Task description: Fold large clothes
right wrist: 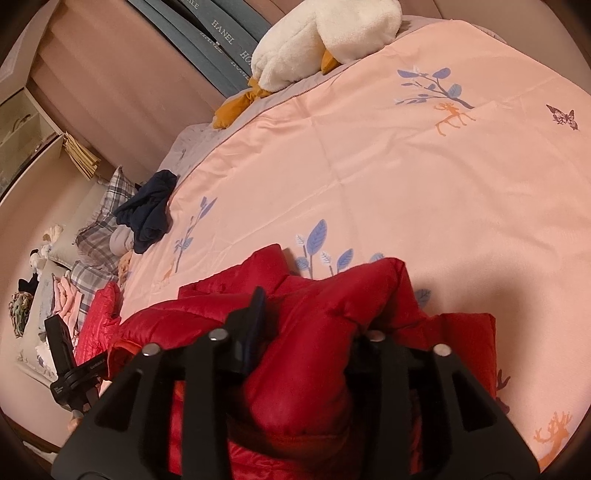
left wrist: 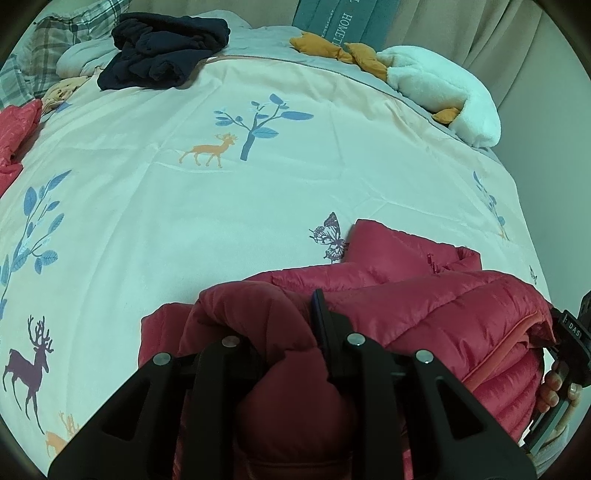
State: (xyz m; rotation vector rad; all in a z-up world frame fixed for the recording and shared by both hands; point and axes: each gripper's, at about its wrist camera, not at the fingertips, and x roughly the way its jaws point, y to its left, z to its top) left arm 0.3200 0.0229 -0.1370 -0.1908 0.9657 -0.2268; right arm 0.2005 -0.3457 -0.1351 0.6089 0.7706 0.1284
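A red puffer jacket (left wrist: 424,306) lies bunched at the near edge of the bed's pale printed cover (left wrist: 221,206). My left gripper (left wrist: 277,321) is shut on a fold of the jacket; one finger (left wrist: 319,317) shows, the other is buried under the fabric. In the right wrist view the same jacket (right wrist: 332,314) bulges up between the fingers of my right gripper (right wrist: 314,317). Its jaws stand wider apart, open, with the fold still between them; the left finger (right wrist: 255,321) shows and the right one is covered. Each gripper shows at the edge of the other's view.
A dark navy garment (left wrist: 166,48) is heaped at the far side by plaid pillows (left wrist: 55,37). A white plush toy (left wrist: 443,88) with orange feet lies near the teal headboard cushions (left wrist: 343,14). Another red quilted garment (left wrist: 18,129) sits at the left edge. A hand (left wrist: 557,387) holds the right gripper.
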